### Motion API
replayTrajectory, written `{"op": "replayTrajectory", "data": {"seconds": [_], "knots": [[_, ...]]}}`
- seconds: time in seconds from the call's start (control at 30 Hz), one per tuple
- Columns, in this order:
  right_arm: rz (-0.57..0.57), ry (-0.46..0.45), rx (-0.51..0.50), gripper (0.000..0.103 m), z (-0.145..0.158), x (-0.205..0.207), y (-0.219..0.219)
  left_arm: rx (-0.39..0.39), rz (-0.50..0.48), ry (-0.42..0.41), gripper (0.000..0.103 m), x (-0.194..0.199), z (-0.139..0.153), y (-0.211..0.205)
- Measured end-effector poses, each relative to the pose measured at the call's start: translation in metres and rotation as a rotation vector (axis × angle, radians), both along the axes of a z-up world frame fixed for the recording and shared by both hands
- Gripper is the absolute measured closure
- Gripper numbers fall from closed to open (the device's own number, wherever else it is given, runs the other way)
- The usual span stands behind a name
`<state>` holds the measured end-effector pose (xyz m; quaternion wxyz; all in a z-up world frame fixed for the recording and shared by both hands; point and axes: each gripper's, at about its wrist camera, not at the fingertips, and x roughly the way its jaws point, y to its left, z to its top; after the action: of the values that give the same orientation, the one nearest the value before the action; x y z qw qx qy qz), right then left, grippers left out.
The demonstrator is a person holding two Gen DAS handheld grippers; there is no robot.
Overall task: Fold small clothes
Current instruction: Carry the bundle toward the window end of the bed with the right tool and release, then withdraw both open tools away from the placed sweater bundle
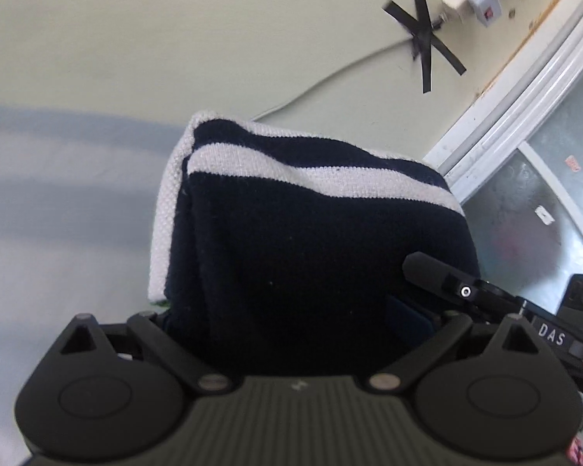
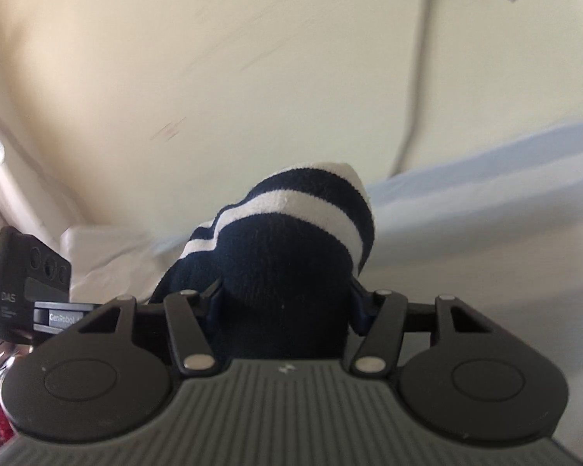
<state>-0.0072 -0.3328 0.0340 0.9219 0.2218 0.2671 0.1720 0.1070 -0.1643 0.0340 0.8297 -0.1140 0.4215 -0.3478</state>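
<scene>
Left gripper point(image 1: 291, 310): a navy garment with white stripes point(image 1: 311, 213) fills the gap between its fingers, bunched in folded layers and lifted clear of the pale blue surface point(image 1: 58, 194) behind. The fingertips are hidden by cloth, so a firm hold cannot be told. The right gripper point(image 2: 283, 303) carries the same striped cloth between fingers set at a middling width, pressing its sides. Both ends are raised together, apparently to carry a fold across. A cable taped to the wall point(image 1: 423, 35) lies beyond, well apart.
</scene>
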Motion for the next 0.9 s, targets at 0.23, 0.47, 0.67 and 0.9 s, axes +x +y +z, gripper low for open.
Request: {"op": "replayTrajectory", "data": {"seconds": [0.23,0.47,0.67,0.9], "knots": [[-0.358,-0.01,-0.098,0.042,-0.018,0.067,-0.121,0.164,0.074,-0.055,0.004,0.06,-0.017,-0.136],[-0.514,0.07,0.026,0.018,-0.056,0.08,-0.178,0.222,0.106,-0.158,0.0,0.036,-0.036,-0.148],[-0.58,0.062,0.009,0.017,-0.05,0.04,-0.161,0.296,0.147,-0.19,0.0,-0.002,-0.038,-0.117],[-0.576,0.053,0.043,0.015,-0.045,-0.021,-0.123,0.378,0.176,-0.259,0.0,-0.067,-0.036,-0.078]]}}
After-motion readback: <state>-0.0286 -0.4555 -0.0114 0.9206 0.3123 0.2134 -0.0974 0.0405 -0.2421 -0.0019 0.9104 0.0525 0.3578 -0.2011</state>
